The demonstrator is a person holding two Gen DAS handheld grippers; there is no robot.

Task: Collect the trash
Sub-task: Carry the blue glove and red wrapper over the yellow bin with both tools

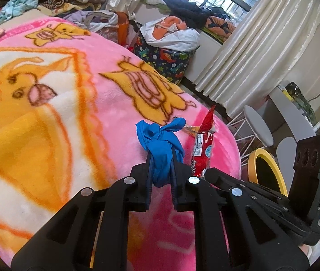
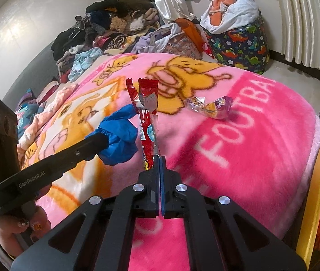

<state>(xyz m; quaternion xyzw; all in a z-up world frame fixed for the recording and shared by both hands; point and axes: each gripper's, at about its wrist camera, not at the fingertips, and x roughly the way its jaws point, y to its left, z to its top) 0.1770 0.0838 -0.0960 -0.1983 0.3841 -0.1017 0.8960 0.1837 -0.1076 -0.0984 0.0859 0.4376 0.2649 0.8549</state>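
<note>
While wrapper (image 2: 147, 122) hangs gripped, blanket edge (image 2: 315, 135) nears bin (image 2: 313, 192).

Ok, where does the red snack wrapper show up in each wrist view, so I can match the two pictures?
Left wrist view: the red wrapper stands right of centre, just right of the blue glove that the left gripper holds.
Right wrist view: the wrapper rises at centre, pinched at its lower end by the right gripper.
Shared landmark: the dinosaur-print bag beyond the pink blanket.

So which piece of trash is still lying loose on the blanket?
The crumpled purple-and-yellow foil wrapper; the blue glove and red snack wrapper are each clamped in a hand-held gripper.
</note>
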